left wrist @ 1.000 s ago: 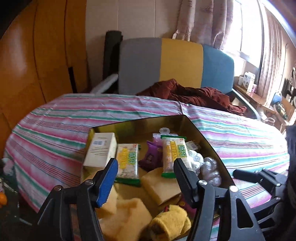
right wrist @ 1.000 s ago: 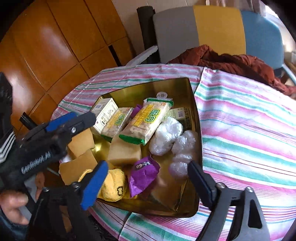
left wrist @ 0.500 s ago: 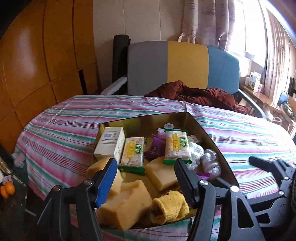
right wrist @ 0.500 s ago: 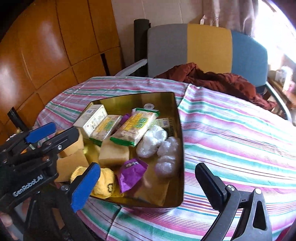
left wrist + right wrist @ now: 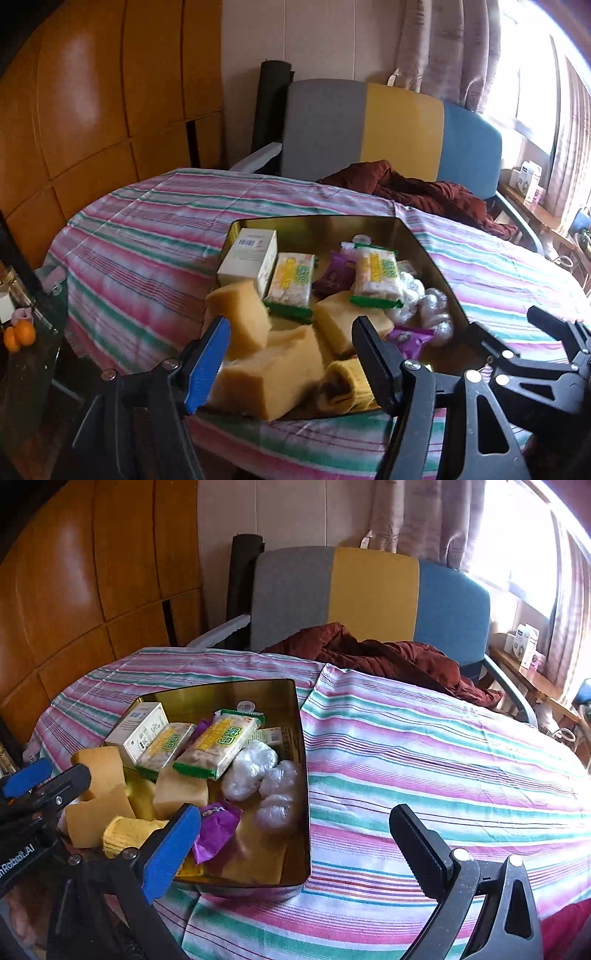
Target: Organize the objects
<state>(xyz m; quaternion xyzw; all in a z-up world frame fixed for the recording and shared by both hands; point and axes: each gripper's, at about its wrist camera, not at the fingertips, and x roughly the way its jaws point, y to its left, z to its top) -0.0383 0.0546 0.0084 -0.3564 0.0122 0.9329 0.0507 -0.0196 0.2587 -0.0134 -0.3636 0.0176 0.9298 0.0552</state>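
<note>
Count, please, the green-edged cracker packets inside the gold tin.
2. One cracker packet lies beside the white box; the other leans across the tin's middle. More may be hidden beneath.

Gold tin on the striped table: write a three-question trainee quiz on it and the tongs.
1. True or false: the left tongs grip a yellow sponge block.
2. Which lies in the gold metal tin? A) oranges B) purple foil packet C) red cloth
3. Fill in: the white cardboard box sits at the tin's far ____ corner.

Key: 1 false, both the left and the right tongs are open and empty. 2 B. 3 left.
</note>
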